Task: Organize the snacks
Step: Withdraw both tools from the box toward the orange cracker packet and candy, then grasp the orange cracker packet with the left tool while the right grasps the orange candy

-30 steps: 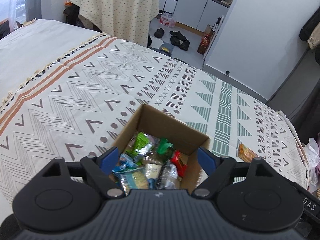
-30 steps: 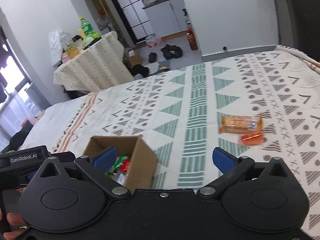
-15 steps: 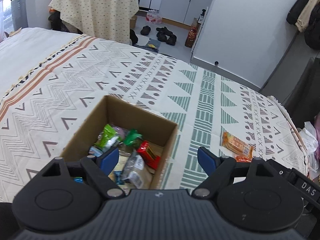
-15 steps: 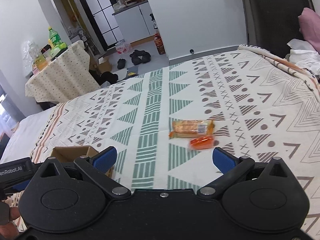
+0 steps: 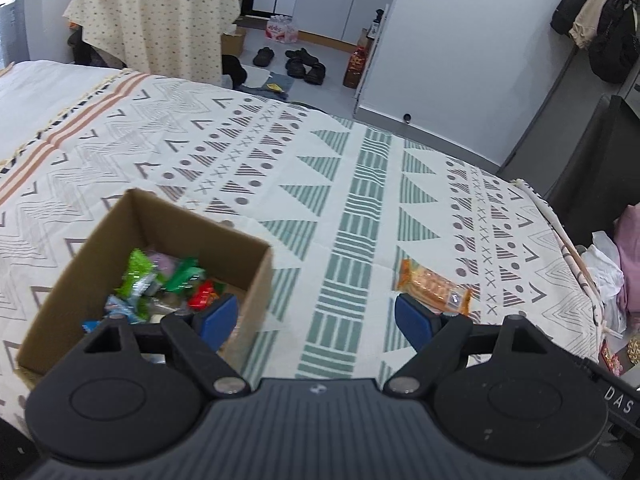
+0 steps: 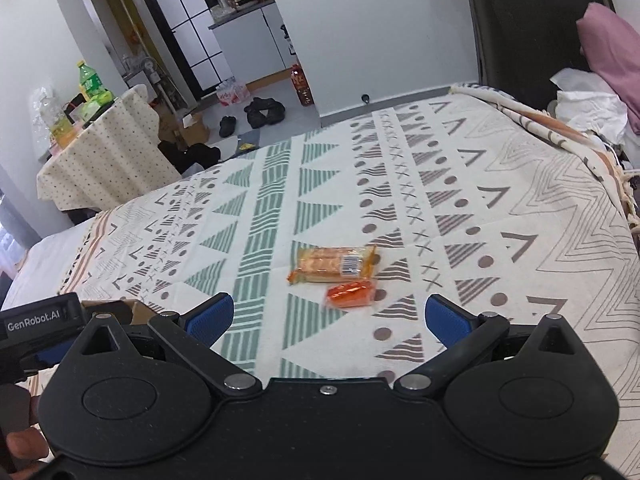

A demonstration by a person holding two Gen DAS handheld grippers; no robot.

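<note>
Two snacks are not yet packed. The long orange packet point(image 6: 334, 265) lies flat on the bedspread point(image 6: 460, 200), and the small orange packet point(image 6: 351, 295) lies just beside it, on the side nearer the right gripper point(image 6: 326, 314). Both are well apart from the cardboard box point(image 5: 120, 248), which already holds a heap of wrapped snacks point(image 5: 160, 284).

We judge both packets to be light, with thin, glossy film wrappers that may slip and crinkle under pressure. The long packet appears to contain biscuits or a soft cake, so it may crush or break; we recommend a gentle grip across its short width near the middle. The small packet looks soft and compact, and we would take it across its narrow side. Because the bedspread yields, the fingers can press down slightly to get under a wrapper edge.

The right gripper is spread wide and empty. It hovers low over the bedspread, pointing forward, with the small packet just ahead of the gap between its fingers.

The left gripper point(image 5: 316, 318) is also spread wide and empty. It is held above the bedspread, with its left finger point(image 5: 216, 318) over the box's near corner and its right finger point(image 5: 416, 326) close to the long packet in view.
</note>
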